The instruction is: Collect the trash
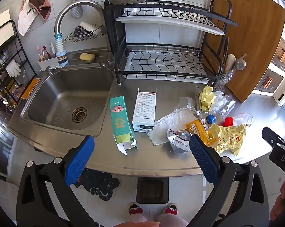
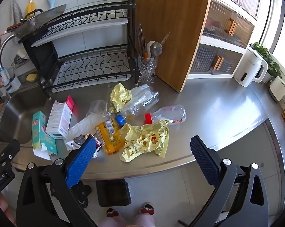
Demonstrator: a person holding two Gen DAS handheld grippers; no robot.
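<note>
Trash [image 2: 142,141] piled on my steel counter [image 2: 218,113] — both tongs, left gripper [image 1: 141,147] and right gripper [image 2: 143,149], wide open, holding nothing.

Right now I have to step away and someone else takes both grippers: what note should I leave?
Left gripper: open, empty, above the counter's front edge.
Right gripper: open, empty, over the yellow wrapper.
Trash on the steel counter: green carton and white box lying near the sink; to their right a heap of wrappers, an orange pouch, a crushed clear bottle and a red-capped bottle.
Done: nothing appears collected.
Left: gather everything. The dark bin on the floor below may be the target.
</note>
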